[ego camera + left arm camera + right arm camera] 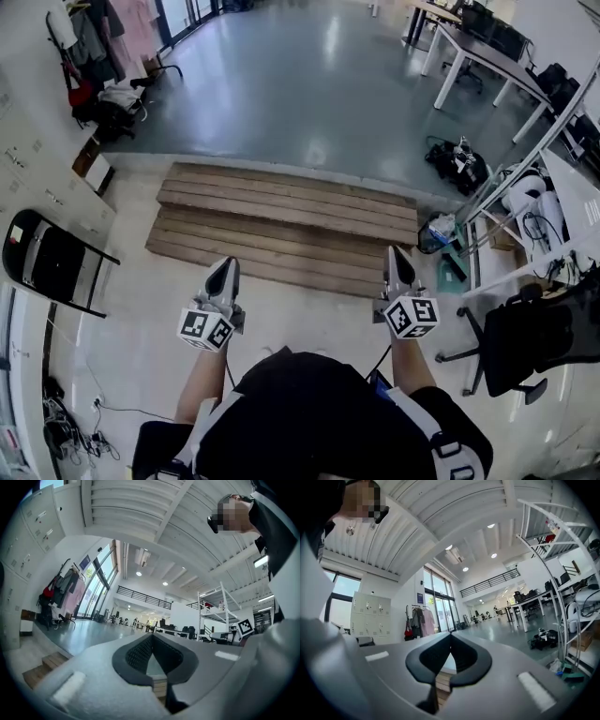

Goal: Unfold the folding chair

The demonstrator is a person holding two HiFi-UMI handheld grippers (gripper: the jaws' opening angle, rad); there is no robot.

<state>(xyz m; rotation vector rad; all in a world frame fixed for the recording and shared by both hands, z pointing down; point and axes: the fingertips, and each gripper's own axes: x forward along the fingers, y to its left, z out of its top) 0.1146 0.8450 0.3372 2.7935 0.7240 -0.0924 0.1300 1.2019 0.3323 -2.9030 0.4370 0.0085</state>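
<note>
Unfolding not yet begun: I stand with left gripper [225, 270] and right gripper [398, 261] both closed, empty, while the chair [52, 264] leans apparently folded against the lockers [37, 178] at the floor's [141, 319] left edge, well apart.

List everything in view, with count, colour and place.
Folding chair: one, black, folded, against the left wall.
Wooden platform: one, brown, centre floor, ahead of both grippers.
Lockers: one bank, white, left wall.
Clothes rack: one, mixed garments, far left.
Desks: count unclear, white legs, far right.
Bag: one, black, floor at right.
Office chair: one, black, near right.
Cables: a tangle, dark, near-left floor.
Left gripper: one, grey, shut, empty.
Right gripper: one, grey, shut, empty.
Person: one, black top, bottom edge.
</note>
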